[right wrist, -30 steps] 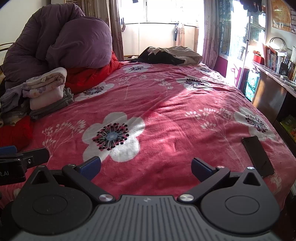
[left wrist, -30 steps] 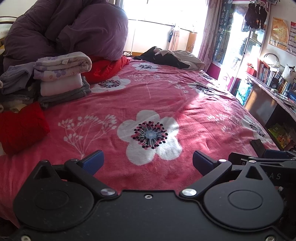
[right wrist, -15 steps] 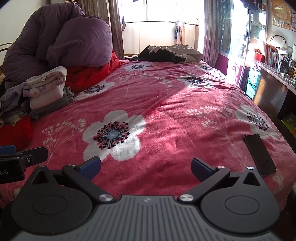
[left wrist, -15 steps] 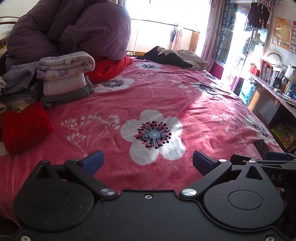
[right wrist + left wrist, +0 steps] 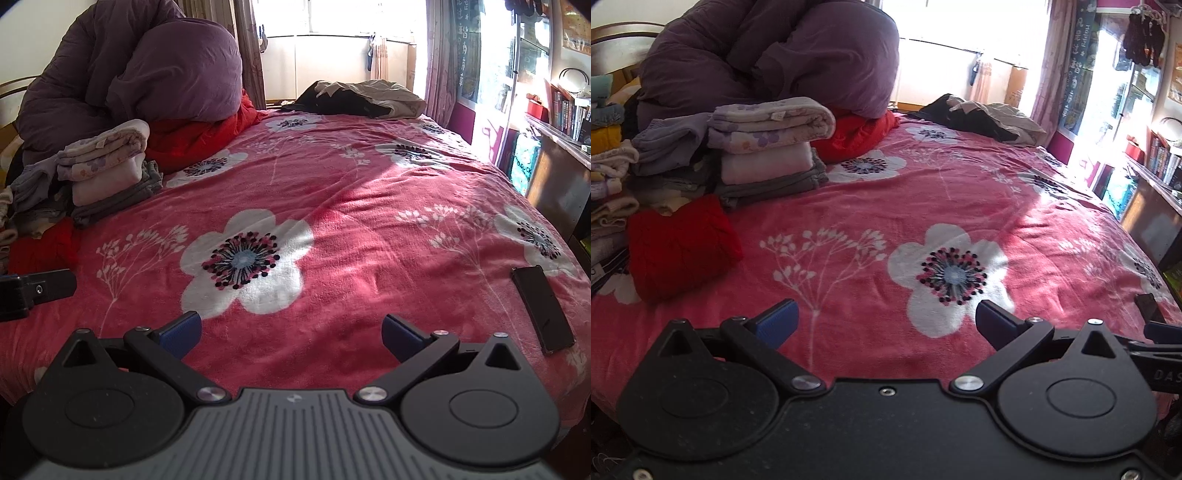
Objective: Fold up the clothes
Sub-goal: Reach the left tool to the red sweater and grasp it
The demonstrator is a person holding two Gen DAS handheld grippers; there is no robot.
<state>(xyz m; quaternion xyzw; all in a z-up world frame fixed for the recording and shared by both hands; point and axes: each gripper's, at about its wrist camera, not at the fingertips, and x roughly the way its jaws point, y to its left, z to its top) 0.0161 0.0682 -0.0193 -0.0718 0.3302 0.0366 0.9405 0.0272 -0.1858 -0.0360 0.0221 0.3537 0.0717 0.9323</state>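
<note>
Hovering low over the bed's near edge, the left gripper (image 5: 886,321) and right gripper (image 5: 291,330) sat side by side, both spread wide, holding nothing. One folded stack (image 5: 768,147) and one red bundle (image 5: 679,245) lay far left; one unfolded heap (image 5: 358,98) waited at the far end. One phone (image 5: 543,308) rested on the blanket (image 5: 351,206), right. "DAS" showed on the right gripper's arm in the left view.
</note>
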